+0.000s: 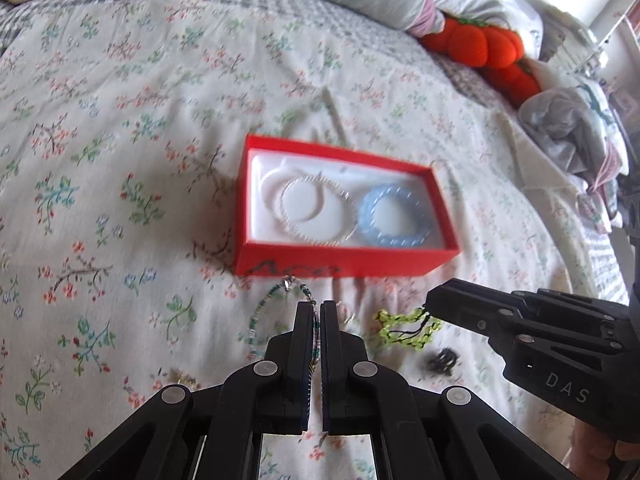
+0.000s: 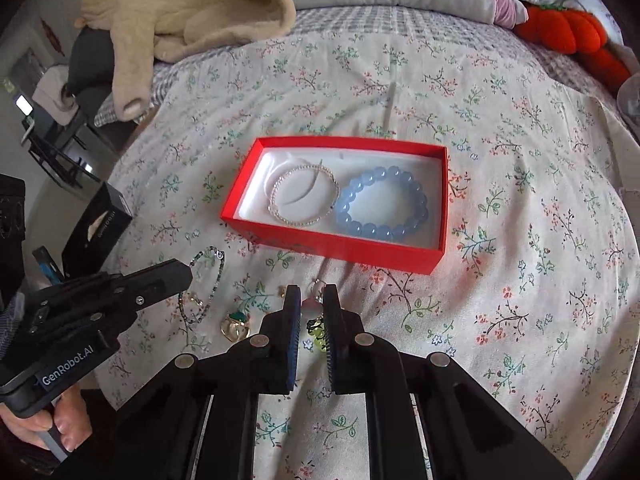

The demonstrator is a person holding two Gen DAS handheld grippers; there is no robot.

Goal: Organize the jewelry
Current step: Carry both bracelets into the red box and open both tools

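Pick-up step: left hand-held gripper (image 1: 318,308) pinched tight on green beaded bracelet (image 1: 260,312), right hand-held gripper (image 2: 311,300) clamped on yellow-green bracelet (image 1: 404,328), just off the bed (image 1: 120,160); next, carry both into red box (image 2: 320,246)

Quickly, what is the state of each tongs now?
Left tongs: closed on the thin green-beaded bracelet.
Right tongs: closed on the yellow-green beaded bracelet.

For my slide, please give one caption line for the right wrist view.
Right tool pinching a green bead piece above the floral bedspread, red box with two bracelets ahead.
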